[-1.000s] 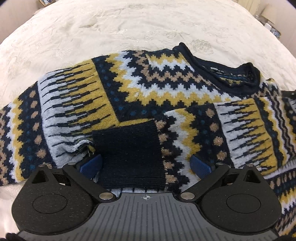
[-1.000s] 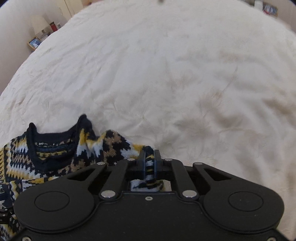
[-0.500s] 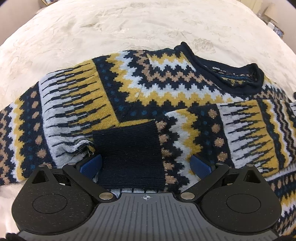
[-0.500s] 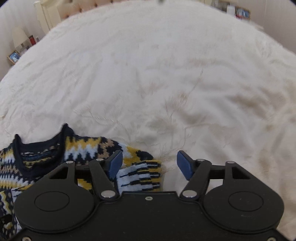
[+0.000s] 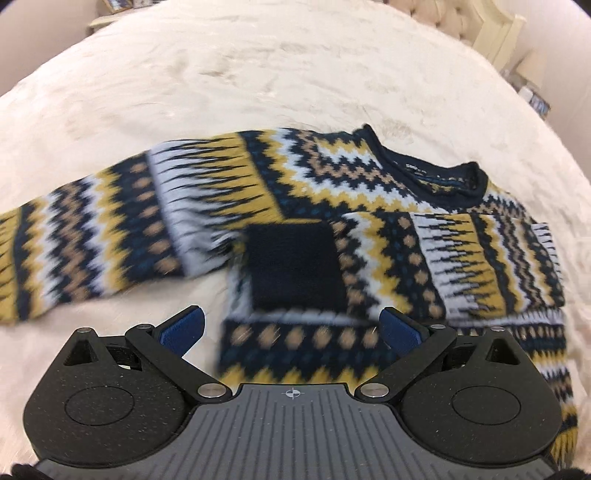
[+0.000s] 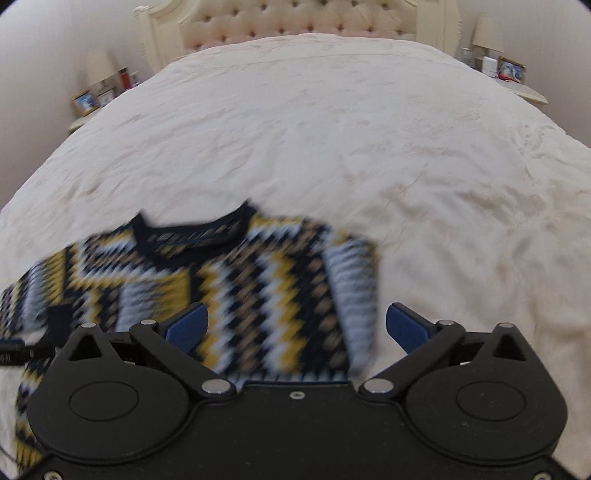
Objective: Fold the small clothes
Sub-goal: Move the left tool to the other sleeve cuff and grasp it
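A small knit sweater (image 5: 332,177) in navy, yellow, white and tan zigzags lies flat on the bed, neck hole at the far right. One sleeve is folded across its body, its dark cuff (image 5: 295,266) lying in the middle. The other sleeve (image 5: 74,236) stretches out to the left. My left gripper (image 5: 291,328) is open and empty, raised above the sweater's lower part. The sweater (image 6: 236,291) also shows in the right wrist view, blurred. My right gripper (image 6: 295,325) is open and empty above its folded right side.
The cream bedspread (image 6: 332,129) covers the whole bed. A tufted headboard (image 6: 295,18) stands at the far end. Nightstands with lamps and picture frames stand at the left (image 6: 96,96) and right (image 6: 502,70) of the headboard.
My right gripper let go of the sweater's shoulder edge, opened and drew back and up. My left gripper also pulled back from the folded cuff, so more of the sweater shows.
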The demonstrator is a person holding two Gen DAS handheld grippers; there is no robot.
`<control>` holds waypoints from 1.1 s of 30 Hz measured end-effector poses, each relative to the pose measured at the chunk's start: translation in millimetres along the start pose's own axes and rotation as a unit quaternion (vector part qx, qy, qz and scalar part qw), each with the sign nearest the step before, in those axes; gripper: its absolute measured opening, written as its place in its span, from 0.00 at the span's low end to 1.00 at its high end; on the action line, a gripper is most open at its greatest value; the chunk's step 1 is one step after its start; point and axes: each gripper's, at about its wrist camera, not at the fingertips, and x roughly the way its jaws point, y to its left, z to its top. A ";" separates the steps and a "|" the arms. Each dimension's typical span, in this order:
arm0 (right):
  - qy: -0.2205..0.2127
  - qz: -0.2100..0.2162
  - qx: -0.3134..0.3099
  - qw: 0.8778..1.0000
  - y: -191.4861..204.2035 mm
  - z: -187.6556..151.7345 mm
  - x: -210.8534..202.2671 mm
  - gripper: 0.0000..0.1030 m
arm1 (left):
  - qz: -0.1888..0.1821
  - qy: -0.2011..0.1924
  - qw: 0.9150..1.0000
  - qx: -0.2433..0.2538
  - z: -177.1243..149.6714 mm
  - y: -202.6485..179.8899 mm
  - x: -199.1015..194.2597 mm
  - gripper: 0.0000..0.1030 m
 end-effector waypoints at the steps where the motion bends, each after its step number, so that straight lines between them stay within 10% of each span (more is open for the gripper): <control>1: 0.005 0.005 -0.003 1.000 6.9 -6.9 -4.5 0.99 | 0.005 -0.004 1.000 -0.003 -4.8 6.1 -7.7 0.99; 19: 0.038 0.089 -0.042 0.994 111.3 -54.7 -46.4 0.99 | 0.113 -0.045 0.978 -0.167 -46.8 182.8 -88.3 0.99; 33: 0.034 0.081 -0.054 0.995 155.8 -48.0 -55.9 0.99 | 0.126 -0.066 0.953 -0.266 -36.4 280.7 -75.2 0.99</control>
